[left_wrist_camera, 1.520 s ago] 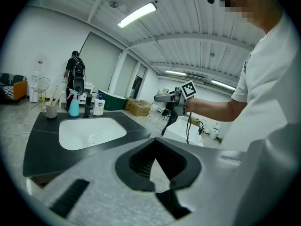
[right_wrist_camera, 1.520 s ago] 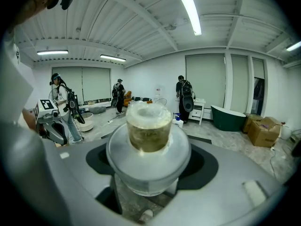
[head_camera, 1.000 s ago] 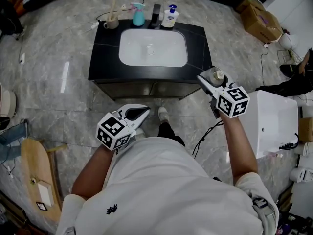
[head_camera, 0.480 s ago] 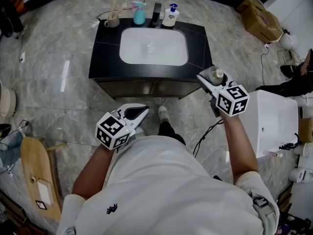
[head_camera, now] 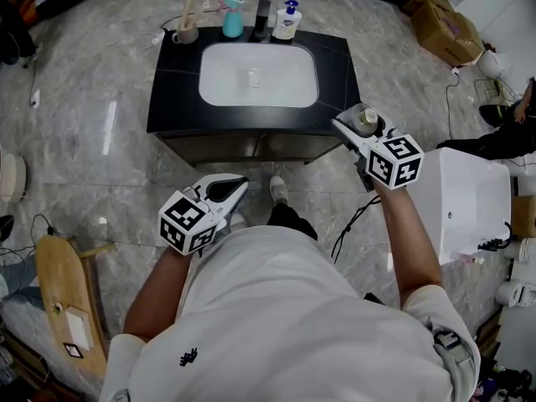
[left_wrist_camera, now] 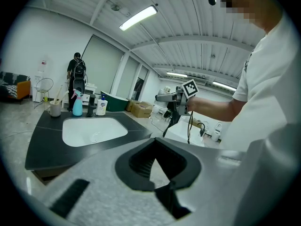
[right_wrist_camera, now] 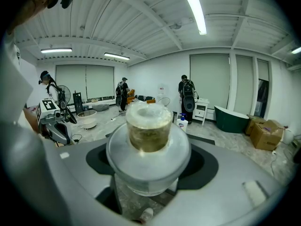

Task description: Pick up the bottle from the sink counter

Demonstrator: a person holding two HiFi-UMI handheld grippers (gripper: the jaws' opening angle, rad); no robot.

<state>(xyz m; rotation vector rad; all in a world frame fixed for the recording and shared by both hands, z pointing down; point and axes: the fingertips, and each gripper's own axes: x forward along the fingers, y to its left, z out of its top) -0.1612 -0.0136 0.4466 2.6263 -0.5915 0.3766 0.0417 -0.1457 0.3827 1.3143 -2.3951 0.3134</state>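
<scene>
A black sink counter (head_camera: 167,99) with a white basin (head_camera: 258,75) stands in front of me. My right gripper (head_camera: 352,128) hovers off the counter's front right corner, shut on a clear bottle (head_camera: 365,119) with a pale cap. In the right gripper view the bottle (right_wrist_camera: 148,140) fills the space between the jaws, cap toward the camera. My left gripper (head_camera: 239,185) hangs low in front of the counter, shut and holding nothing. In the left gripper view its jaw tips (left_wrist_camera: 162,185) meet.
At the counter's back edge stand a cup with brushes (head_camera: 185,33), a teal spray bottle (head_camera: 232,22), a black faucet (head_camera: 263,19) and a white pump bottle (head_camera: 287,22). A white tub (head_camera: 461,199) is at my right. Cardboard boxes (head_camera: 448,28) lie far right, a wooden board (head_camera: 67,300) at my left.
The view has shifted slightly, so the counter sits a little higher in frame. Both grippers keep their pose, and the right one still holds the bottle.
</scene>
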